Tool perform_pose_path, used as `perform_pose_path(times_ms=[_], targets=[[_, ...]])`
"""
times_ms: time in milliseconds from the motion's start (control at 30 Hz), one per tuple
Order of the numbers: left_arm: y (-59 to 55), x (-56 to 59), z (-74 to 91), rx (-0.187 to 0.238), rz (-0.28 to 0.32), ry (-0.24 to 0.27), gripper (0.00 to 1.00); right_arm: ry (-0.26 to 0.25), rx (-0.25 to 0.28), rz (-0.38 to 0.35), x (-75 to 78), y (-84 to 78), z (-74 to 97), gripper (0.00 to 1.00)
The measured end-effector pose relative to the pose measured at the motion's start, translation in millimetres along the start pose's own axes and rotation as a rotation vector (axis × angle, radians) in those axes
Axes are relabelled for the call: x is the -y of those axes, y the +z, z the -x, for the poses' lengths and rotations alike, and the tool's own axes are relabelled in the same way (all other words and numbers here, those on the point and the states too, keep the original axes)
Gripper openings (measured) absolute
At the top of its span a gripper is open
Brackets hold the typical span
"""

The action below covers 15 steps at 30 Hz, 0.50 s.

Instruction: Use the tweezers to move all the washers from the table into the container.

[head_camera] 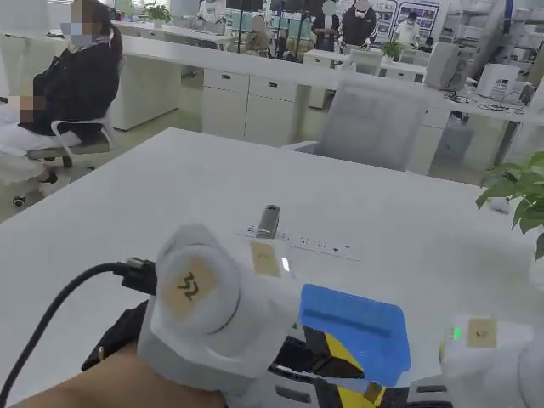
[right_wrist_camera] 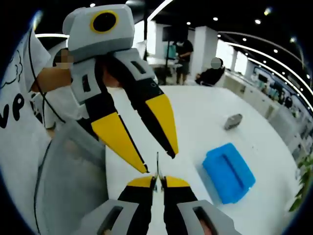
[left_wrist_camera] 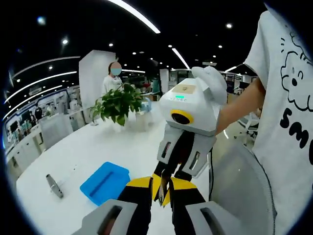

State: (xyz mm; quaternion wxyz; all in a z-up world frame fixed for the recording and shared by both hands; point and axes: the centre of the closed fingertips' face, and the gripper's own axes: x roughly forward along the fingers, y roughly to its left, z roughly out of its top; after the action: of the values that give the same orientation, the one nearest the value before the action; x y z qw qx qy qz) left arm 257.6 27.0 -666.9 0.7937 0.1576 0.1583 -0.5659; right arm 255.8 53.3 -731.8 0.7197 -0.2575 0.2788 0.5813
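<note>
My right gripper [right_wrist_camera: 157, 182] is shut on the thin metal tweezers [right_wrist_camera: 157, 164], whose tip sticks up between its yellow pads. My left gripper [right_wrist_camera: 159, 161] faces it from the upper left. Its jaws are spread open, one on each side of the tweezers' tip, with a gap on both sides. In the left gripper view, my own yellow tips [left_wrist_camera: 163, 192] stand slightly apart, with the right gripper's shut jaws pointing down between them. The blue container [head_camera: 353, 327] [left_wrist_camera: 105, 182] [right_wrist_camera: 229, 172] lies on the white table just beyond both grippers. No washers can be made out.
A small grey metal object [head_camera: 267, 221] [right_wrist_camera: 234, 121] lies on the table [head_camera: 170, 195] beyond the container, by a flush socket strip [head_camera: 302, 242]. A potted plant [head_camera: 518, 191] stands at the right edge. A grey chair [head_camera: 374, 119] and seated people are behind the table.
</note>
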Motion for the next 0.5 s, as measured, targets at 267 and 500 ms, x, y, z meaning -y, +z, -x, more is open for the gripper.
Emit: perform_pose_path(times_ms=[267, 500], targets=[[-12.7, 9.3, -14.9, -0.063, -0.123, -0.085, 0.00, 0.045, -0.121, 0.070, 1.5, -32.7, -9.6, 0.04], [-33.1, 5.4, -33.9, -0.149, -0.275, -0.109, 0.00, 0.050, -0.205, 0.123, 19.5, -55.8, -17.9, 0.04]])
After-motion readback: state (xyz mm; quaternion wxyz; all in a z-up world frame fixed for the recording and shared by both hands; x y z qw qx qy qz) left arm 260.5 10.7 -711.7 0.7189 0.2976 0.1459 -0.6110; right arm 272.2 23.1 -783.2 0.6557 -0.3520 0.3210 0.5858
